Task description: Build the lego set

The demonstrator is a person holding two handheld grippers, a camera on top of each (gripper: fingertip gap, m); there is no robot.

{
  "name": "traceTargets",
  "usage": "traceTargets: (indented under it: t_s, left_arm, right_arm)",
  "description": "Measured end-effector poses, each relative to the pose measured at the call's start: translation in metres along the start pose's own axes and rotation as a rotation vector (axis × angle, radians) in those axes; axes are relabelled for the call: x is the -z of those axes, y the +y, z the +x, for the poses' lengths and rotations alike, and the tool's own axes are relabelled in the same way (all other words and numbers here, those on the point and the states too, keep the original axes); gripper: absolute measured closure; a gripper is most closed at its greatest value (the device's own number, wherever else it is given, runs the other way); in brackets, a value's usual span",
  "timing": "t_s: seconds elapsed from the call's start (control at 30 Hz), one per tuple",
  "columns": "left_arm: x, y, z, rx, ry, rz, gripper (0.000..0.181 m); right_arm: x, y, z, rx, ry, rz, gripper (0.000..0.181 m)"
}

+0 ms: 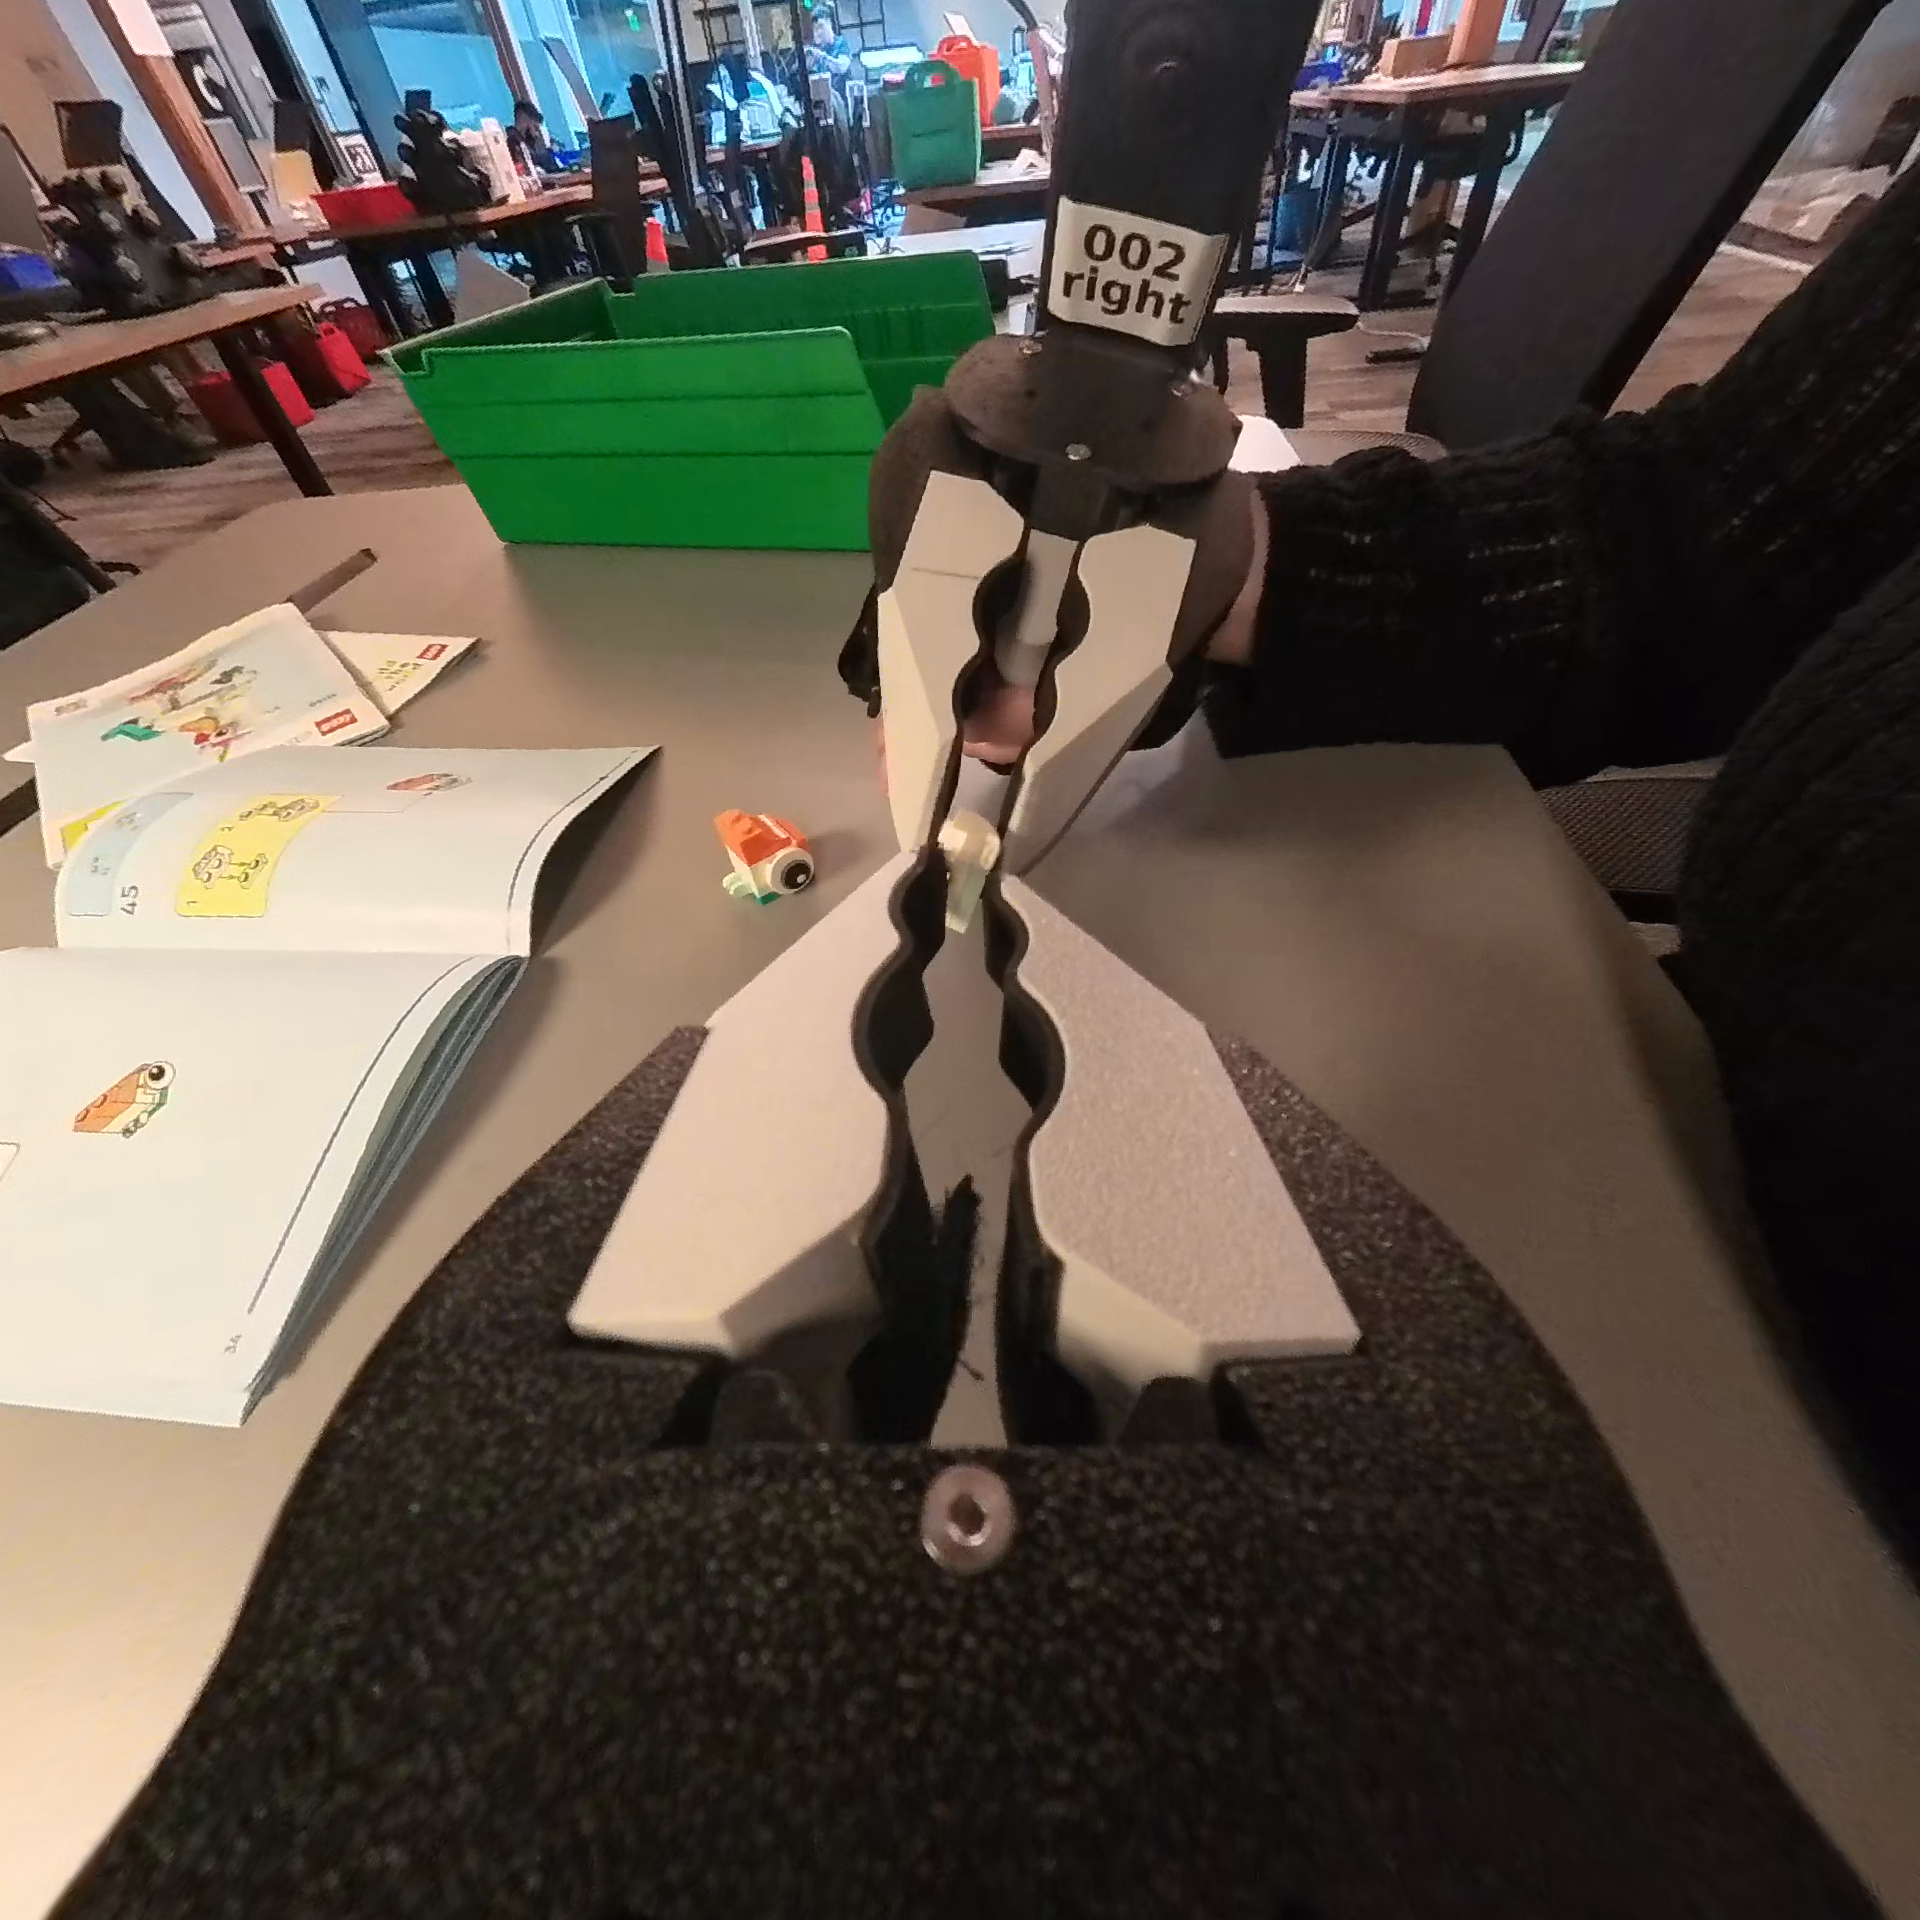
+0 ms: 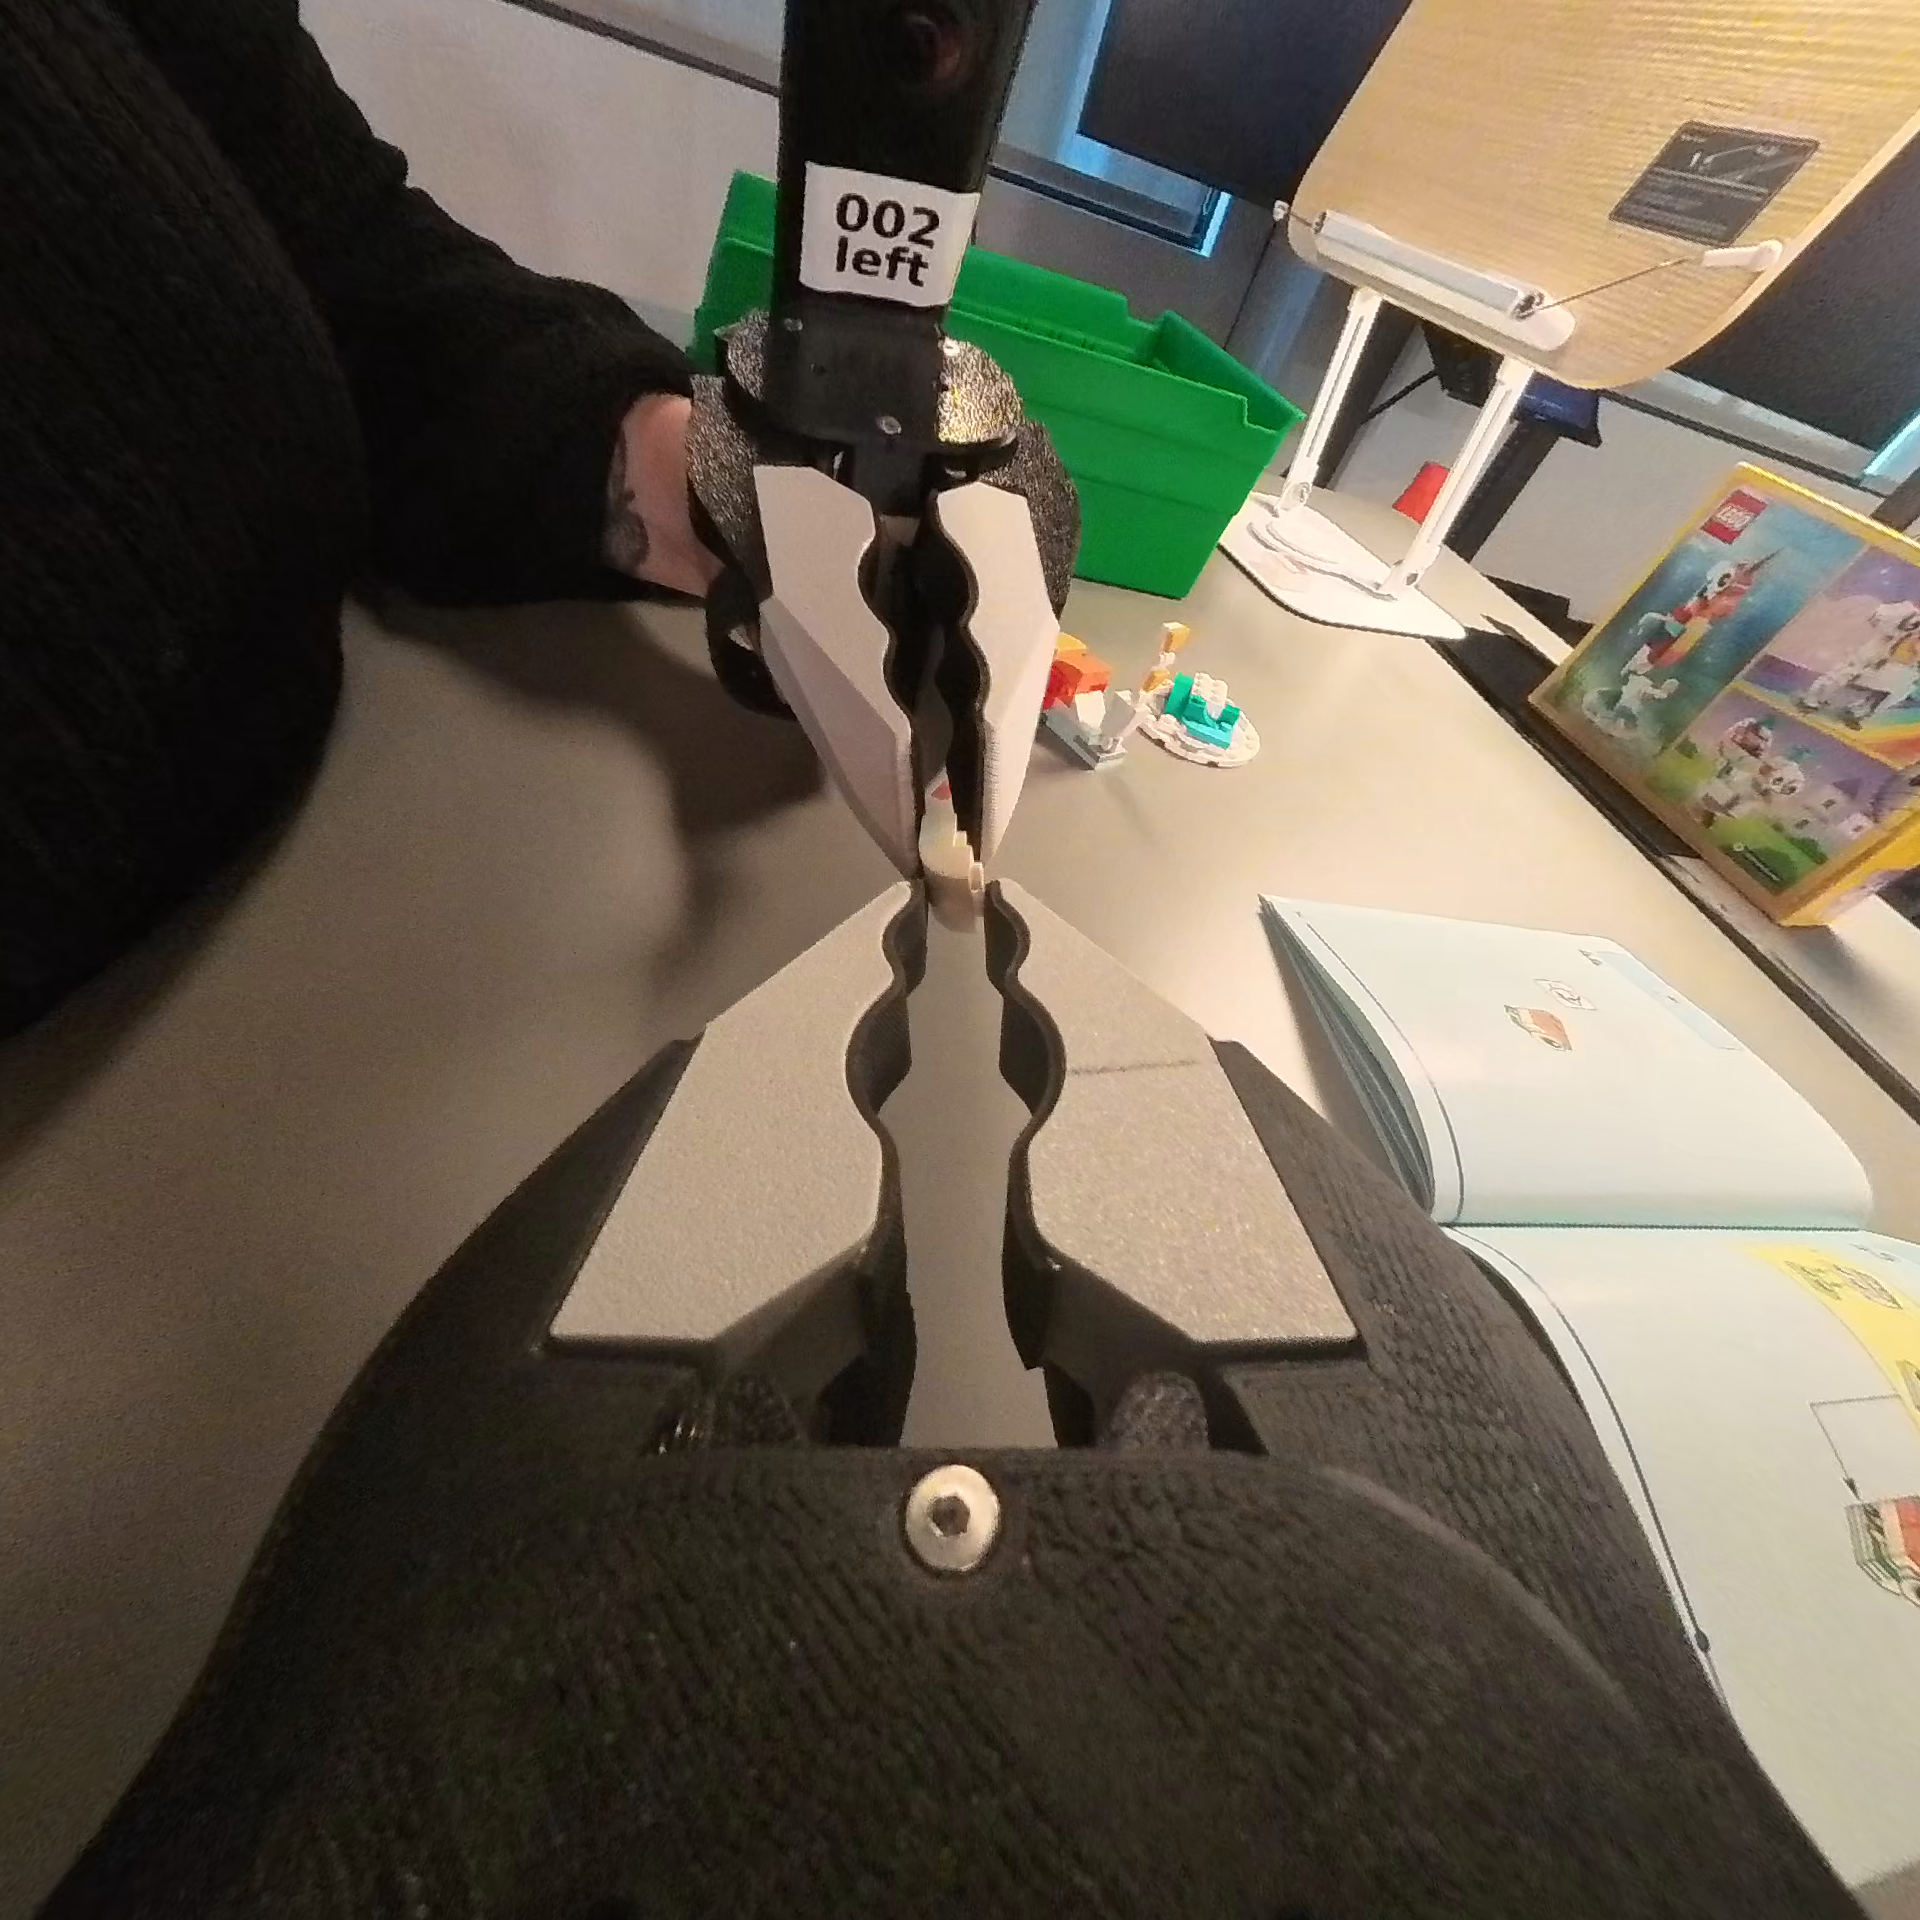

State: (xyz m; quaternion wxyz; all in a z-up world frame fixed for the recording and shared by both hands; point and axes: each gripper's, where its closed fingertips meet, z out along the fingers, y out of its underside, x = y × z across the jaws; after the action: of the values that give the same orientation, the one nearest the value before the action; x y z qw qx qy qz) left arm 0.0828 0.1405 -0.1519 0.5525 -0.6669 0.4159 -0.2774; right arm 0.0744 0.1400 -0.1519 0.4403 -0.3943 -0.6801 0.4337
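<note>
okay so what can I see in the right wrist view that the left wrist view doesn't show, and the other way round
Only the right wrist view shows the lego box, the white stand and the teal and white build. Only the left wrist view shows the small orange model with an eye and two closed booklets. Both show the left gripper and right gripper meeting tip to tip on a small white piece, the green bin and the open manual.
</note>
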Motion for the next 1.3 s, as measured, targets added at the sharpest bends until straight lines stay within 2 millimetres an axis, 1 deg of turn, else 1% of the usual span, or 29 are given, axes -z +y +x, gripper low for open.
traceTargets:
  t_s: [0.23,0.43,0.53,0.6,0.63,0.83,1.1,1.3]
  left_arm:
    - [0.001,0.001,0.0,-0.023,-0.003,-0.016,0.177]
    - [0.003,-0.003,-0.001,-0.007,-0.019,0.018,0.175]
    - [0.004,-0.002,0.001,-0.006,-0.002,0.012,0.162]
    - [0.005,-0.003,0.006,-0.002,0.036,0.023,0.155]
    - [0.006,-0.004,0.008,0.0,0.052,0.037,0.154]
    - [0.01,-0.015,0.013,-0.018,0.079,0.101,0.172]
    - [0.01,-0.015,0.013,-0.017,0.074,0.105,0.176]
    - [0.008,-0.012,0.01,-0.024,0.064,0.061,0.178]
  right_arm:
    - [-0.001,0.001,-0.001,0.004,-0.01,-0.003,0.173]
    - [-0.001,-0.002,-0.001,-0.017,-0.015,0.02,0.173]
    - [0.001,-0.005,0.001,-0.038,-0.015,0.04,0.173]
    - [0.003,-0.008,0.001,-0.057,-0.025,0.063,0.173]
    - [0.004,-0.01,0.0,-0.067,-0.037,0.077,0.173]
    - [0.008,-0.023,-0.009,-0.112,-0.107,0.156,0.173]
    - [0.007,-0.024,-0.012,-0.118,-0.127,0.159,0.173]
    - [0.007,-0.021,-0.009,-0.1,-0.101,0.136,0.173]
